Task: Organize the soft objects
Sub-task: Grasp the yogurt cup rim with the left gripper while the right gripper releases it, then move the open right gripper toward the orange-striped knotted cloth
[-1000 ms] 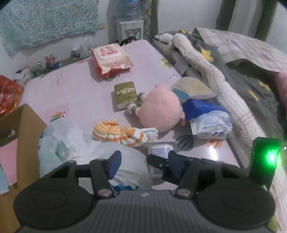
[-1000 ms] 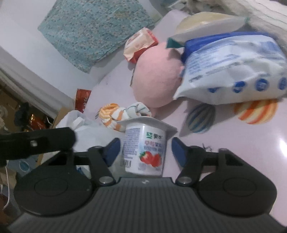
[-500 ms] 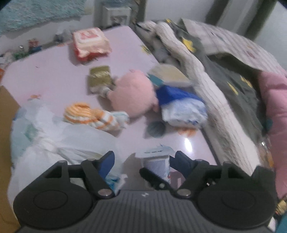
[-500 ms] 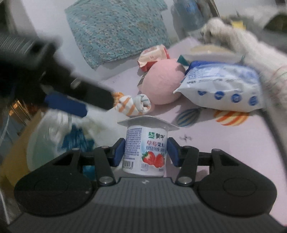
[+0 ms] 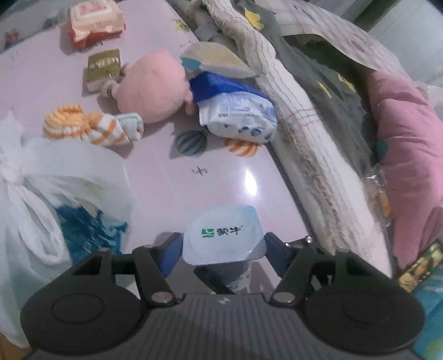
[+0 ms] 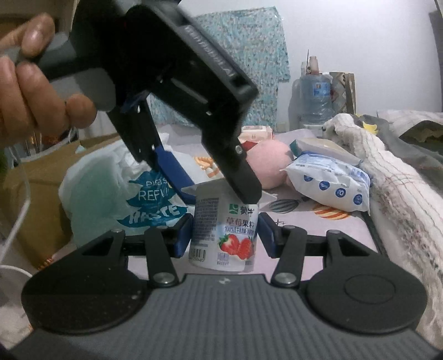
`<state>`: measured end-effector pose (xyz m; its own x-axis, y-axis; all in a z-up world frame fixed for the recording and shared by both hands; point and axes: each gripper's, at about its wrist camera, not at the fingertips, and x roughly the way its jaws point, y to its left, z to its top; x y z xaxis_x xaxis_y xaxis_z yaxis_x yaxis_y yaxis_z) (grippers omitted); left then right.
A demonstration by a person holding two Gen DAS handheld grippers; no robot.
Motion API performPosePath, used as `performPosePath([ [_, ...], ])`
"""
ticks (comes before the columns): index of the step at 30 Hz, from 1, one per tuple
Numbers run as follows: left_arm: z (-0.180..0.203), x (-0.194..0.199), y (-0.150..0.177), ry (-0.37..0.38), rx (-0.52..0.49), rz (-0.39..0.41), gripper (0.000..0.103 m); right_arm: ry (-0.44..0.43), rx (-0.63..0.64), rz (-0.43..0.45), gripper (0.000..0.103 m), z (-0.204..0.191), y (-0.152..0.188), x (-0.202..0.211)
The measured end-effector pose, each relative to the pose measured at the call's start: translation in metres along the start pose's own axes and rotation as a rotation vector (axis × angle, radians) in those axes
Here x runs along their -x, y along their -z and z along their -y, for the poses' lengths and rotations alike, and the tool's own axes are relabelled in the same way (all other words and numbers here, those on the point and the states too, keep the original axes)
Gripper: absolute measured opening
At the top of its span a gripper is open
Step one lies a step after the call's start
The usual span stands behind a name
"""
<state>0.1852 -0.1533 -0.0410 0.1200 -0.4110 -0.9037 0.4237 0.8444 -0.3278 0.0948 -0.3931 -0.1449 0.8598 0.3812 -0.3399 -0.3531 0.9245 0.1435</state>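
A white strawberry yogurt cup (image 6: 225, 234) stands on the pink table. My right gripper (image 6: 224, 238) is shut on its sides. My left gripper (image 5: 223, 250) hangs above the cup from the top, jaws open on either side of the foil lid (image 5: 223, 235); it also shows in the right wrist view (image 6: 216, 182). A pink plush toy (image 5: 153, 88), a striped orange sock bundle (image 5: 91, 128) and a blue-white soft pack (image 5: 235, 112) lie farther back.
A white plastic bag (image 5: 52, 199) sits left of the cup, with a cardboard box (image 6: 33, 182) behind it. A blanket (image 5: 304, 116) and pink pillow (image 5: 407, 144) line the table's right edge. A gold packet (image 5: 103, 67) and a red pack (image 5: 95, 22) lie at the back.
My right gripper has closed on the yogurt cup. My left gripper has swung over and down until its open jaws flank the cup's lid.
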Motion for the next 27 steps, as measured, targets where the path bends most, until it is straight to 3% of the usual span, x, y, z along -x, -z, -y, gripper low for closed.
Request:
performPosePath([
  [13, 0.006, -0.008, 0.001, 0.044, -0.006, 0.005, 0.064, 0.011, 0.034, 0.043, 0.052, 0.001, 0.014, 0.015],
  [15, 0.008, -0.013, 0.001, 0.027, -0.022, 0.002, 0.064, 0.026, 0.058, 0.025, 0.053, 0.003, 0.014, 0.011],
  [18, 0.013, -0.023, 0.003, -0.050, -0.066, 0.011, 0.064, 0.061, 0.071, 0.018, 0.063, 0.005, 0.015, 0.012],
  [27, 0.027, -0.022, 0.019, -0.100, -0.186, 0.042, 0.064, 0.093, 0.031, -0.044, 0.074, 0.025, 0.026, 0.022],
])
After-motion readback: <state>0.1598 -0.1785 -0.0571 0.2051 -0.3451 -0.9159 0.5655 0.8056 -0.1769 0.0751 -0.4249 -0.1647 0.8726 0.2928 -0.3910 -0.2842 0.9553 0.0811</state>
